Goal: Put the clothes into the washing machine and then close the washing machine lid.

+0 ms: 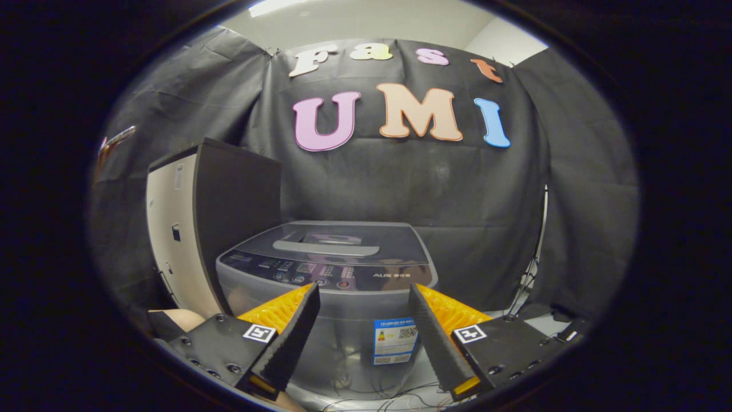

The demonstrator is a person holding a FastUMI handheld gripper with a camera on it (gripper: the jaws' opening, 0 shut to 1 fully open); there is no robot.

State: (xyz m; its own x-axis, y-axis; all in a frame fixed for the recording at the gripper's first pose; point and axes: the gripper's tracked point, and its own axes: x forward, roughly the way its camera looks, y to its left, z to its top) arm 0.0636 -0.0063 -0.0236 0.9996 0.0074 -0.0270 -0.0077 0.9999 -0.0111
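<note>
fingers of my gripper (363,292) stood spread wide apart with nothing between them. just beyond their tips sat the grey top-loading washing machine (329,286), its dark glossy lid (331,243) lying flat and closed. a tall dark cabinet with a pale side (200,223) stood beside it. thin cables (372,395), i think, lay on the floor below.

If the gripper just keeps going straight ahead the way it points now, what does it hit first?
Probably the washing machine, around its front control panel. The gripper is open and holds nothing, with a gap ahead; depth is unclear.
</note>
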